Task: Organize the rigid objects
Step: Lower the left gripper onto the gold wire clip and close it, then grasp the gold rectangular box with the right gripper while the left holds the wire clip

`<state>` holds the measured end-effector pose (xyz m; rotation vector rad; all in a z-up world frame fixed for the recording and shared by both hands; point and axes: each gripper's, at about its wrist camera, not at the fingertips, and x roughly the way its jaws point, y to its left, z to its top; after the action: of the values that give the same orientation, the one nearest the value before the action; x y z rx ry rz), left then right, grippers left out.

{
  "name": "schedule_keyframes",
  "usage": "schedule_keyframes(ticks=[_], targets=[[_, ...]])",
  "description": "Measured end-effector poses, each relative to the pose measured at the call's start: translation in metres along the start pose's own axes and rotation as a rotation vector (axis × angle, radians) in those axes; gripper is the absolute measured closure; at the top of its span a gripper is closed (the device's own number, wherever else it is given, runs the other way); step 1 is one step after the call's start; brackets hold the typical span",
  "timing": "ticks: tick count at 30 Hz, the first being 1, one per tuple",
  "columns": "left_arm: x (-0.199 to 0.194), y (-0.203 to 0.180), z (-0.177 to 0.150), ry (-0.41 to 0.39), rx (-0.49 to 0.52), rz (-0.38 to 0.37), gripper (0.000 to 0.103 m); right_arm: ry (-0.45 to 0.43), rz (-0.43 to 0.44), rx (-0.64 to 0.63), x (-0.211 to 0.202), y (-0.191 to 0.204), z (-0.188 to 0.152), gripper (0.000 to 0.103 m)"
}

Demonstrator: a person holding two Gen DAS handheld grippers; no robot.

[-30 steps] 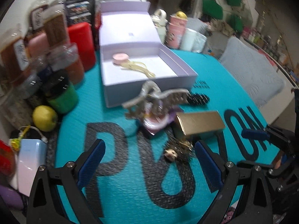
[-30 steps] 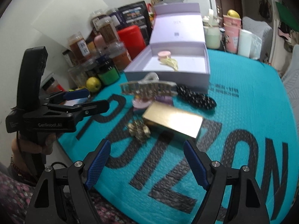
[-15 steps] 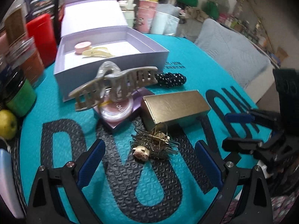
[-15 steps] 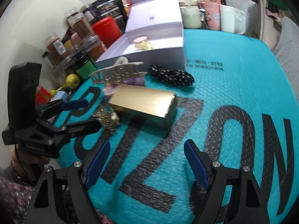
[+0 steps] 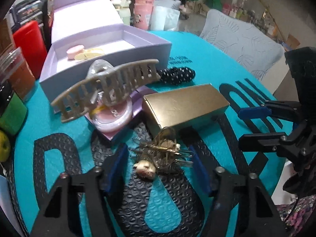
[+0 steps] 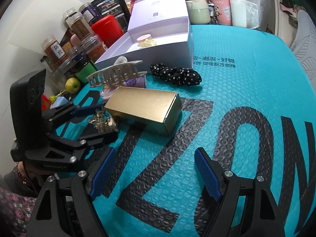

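A gold metal hair clip (image 5: pixel 160 156) lies on the teal mat, between the open fingers of my left gripper (image 5: pixel 160 167); it also shows in the right wrist view (image 6: pixel 102 121). A gold box (image 5: pixel 185 106) lies just beyond it. A beige claw clip (image 5: pixel 106 90) rests on a pink compact (image 5: pixel 112 118). A black dotted scrunchie (image 5: pixel 175 75) lies by the open lilac box (image 5: pixel 138 55), which holds a pink item and a yellow clip. My right gripper (image 6: pixel 156 169) is open and empty over the mat, in front of the gold box (image 6: pixel 146 108).
Jars, a red canister (image 6: pixel 107 29) and a green apple (image 6: pixel 73 85) crowd the mat's left edge. Cups (image 5: pixel 143 12) stand behind the lilac box. A padded chair (image 5: pixel 243 39) is at the right. The right gripper's body shows at the right of the left wrist view (image 5: pixel 276 134).
My left gripper has moved forward and down, and its fingers have narrowed around the gold hair clip. My right gripper has drifted slightly closer to the gold box, still open.
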<state>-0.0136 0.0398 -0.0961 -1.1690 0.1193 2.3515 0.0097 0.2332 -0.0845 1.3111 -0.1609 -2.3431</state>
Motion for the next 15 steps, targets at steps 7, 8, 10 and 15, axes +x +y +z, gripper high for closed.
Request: schedule_keyframes(ticks=[7,8,10,15], targets=[[-0.010,0.004,-0.007,-0.019,-0.015,-0.015,0.042,-0.013,0.014,0.004,0.004,-0.002,0.007,0.021],[-0.012,0.007,-0.007,-0.024,-0.027,-0.006,0.042,-0.015,0.011,-0.002,0.005,-0.001,0.009,0.021],[-0.017,0.013,-0.009,-0.021,-0.063,0.031,0.042,-0.026,0.003,-0.015,0.009,-0.001,0.015,0.021],[-0.021,0.020,-0.019,-0.017,-0.098,0.128,0.042,-0.037,0.021,-0.029,0.022,-0.003,0.029,0.021]])
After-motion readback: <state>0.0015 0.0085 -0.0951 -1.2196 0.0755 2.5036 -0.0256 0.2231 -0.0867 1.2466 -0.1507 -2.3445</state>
